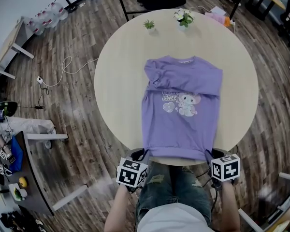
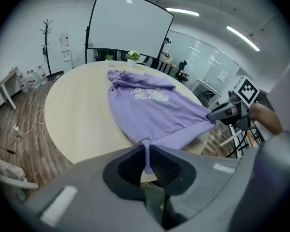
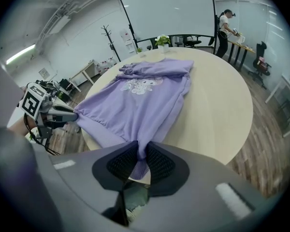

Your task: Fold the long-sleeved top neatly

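Hidden: on the lilac long-sleeved top (image 1: 181,115), both sleeves lay folded across the chest, covering the upper edge of the cartoon print, so its lettering was cut off. Each hem corner vanished between gripper pads.
Hard to make out: in the head view the marker cubes covered most of both grippers, and the jaw tips barely showed.
Place: the top lay flat on the round pale wooden table (image 1: 118,81), with its hem at the near edge.
Long axis: it ran from the person straight across the table.
Pointing: the neckline faced away, towards two small potted plants (image 1: 149,24); the hem faced the person.
Left gripper (image 2: 147,161): its jaws were pinched on the left hem corner.
Right gripper (image 3: 137,162): its jaws were nearly together, clamping the right hem corner.
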Demonstrator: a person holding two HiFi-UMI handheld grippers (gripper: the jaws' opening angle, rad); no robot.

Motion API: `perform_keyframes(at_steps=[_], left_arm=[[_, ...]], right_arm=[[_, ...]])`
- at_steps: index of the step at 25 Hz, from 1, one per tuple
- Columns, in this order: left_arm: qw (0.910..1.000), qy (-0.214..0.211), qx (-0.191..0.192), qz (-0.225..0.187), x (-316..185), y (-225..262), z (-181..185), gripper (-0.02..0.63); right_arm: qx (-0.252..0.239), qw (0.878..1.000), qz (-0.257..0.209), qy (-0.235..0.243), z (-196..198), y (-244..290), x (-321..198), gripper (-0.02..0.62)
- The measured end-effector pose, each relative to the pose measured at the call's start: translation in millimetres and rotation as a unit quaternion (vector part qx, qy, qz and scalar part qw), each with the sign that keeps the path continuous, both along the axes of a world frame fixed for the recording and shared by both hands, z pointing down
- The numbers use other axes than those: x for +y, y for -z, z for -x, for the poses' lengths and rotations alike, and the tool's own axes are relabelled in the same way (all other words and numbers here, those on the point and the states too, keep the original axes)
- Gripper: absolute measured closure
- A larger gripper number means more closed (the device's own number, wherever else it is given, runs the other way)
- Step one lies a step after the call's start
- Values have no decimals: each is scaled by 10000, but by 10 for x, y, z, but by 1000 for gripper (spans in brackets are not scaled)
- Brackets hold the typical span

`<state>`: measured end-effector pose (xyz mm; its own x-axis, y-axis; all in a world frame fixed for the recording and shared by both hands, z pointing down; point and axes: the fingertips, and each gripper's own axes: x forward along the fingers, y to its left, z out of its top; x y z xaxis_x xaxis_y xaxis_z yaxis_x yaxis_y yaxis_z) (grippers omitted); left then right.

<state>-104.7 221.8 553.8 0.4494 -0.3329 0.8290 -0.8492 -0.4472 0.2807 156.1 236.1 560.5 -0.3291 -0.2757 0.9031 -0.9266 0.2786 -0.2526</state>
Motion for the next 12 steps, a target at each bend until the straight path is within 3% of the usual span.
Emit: perform_keyframes(at_steps=[7,12], left_arm=[[9995,-309,-44,101,274,83,-12,571],[9995,-283,-64,87,341,145,17,570]], right_arm=[[65,9991,132,400,56,81,252,509],[-120,9992,180,347,84,143,352,509]])
